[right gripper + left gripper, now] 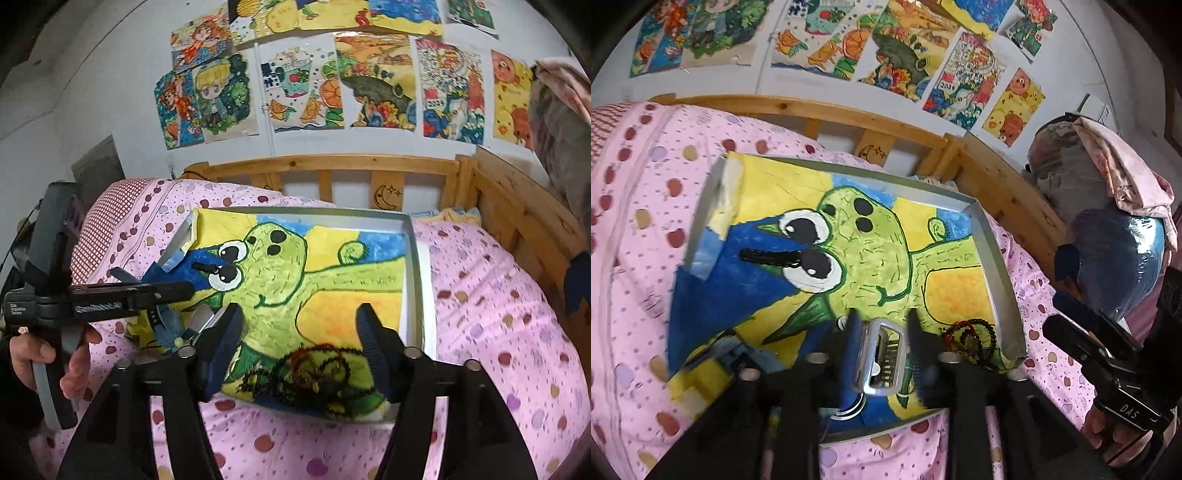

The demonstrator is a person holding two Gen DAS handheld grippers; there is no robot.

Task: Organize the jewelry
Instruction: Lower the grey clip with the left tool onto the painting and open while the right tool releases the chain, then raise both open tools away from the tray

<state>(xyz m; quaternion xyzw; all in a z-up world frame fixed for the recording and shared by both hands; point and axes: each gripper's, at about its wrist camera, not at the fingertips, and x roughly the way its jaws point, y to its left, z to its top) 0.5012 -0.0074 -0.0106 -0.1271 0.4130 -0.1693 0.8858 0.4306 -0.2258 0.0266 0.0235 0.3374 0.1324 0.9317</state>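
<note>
A shallow silver tray lined with a green frog painting lies on the pink bedspread. My left gripper is shut on a silver rectangular clip just above the tray's near edge. A pile of dark and red bead bracelets lies in the near right corner. In the right wrist view my right gripper hangs open just above the bead bracelets, one finger on each side. A black hair clip rests on the frog's eye, and a blue clip lies at the tray's left.
A wooden bed rail runs behind the tray, with drawings taped to the wall above. A hand holds the left tool at the left. Bundled clothes and a blue bag sit at the right.
</note>
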